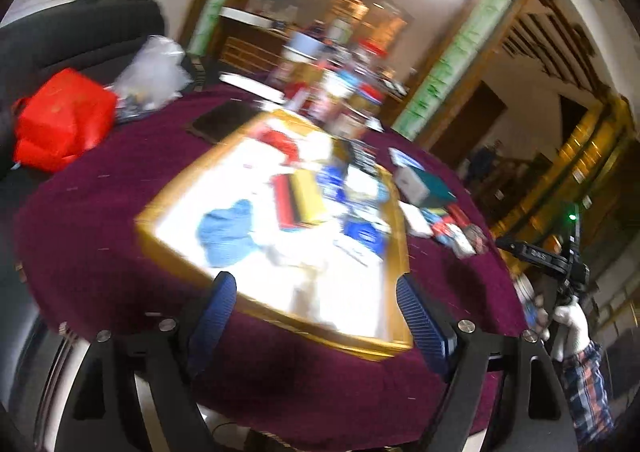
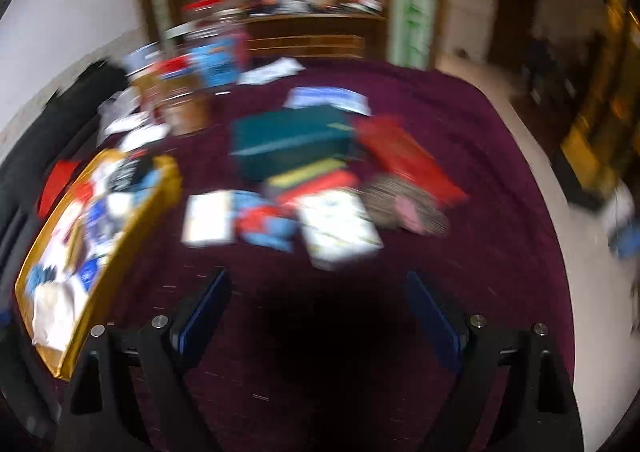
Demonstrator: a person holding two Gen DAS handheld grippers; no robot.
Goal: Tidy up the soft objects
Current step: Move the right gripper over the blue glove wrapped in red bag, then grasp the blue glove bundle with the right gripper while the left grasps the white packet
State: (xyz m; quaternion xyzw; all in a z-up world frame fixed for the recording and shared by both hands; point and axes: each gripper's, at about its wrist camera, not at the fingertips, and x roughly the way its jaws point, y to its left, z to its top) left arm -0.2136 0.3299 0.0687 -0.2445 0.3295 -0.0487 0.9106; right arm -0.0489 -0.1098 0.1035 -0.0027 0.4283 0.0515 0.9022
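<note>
**A:** Left wrist view first: the left tongs [image 1: 316,300] stand wide apart with nothing between them, hanging over the near edge of the gold-rimmed tray [image 1: 280,322] on the maroon-covered counter [image 1: 80,236]. A blue cloth [image 1: 226,234] lies in the tray, beside a pale soft bundle [image 1: 296,264] and some small boxes. At the far right a gloved hand [image 1: 570,322] carries the other tool.

**B:** And the right wrist view?

**A:** Blurred. The right tongs [image 2: 318,300] are also spread and empty, above bare counter. Ahead lies a loose pile: a teal box [image 2: 292,140], a red packet [image 2: 408,158], and a brown-and-pink fuzzy piece [image 2: 404,208], probably soft. The tray [image 2: 100,292] sits off to the left.

**B:** What might go wrong?

**A:** My guess: with things packed so tightly, the tongs could pinch a box along with the fabric, or drag the counter's cloth. Hurrying into a blurred approach could also knock the pile about.
</note>
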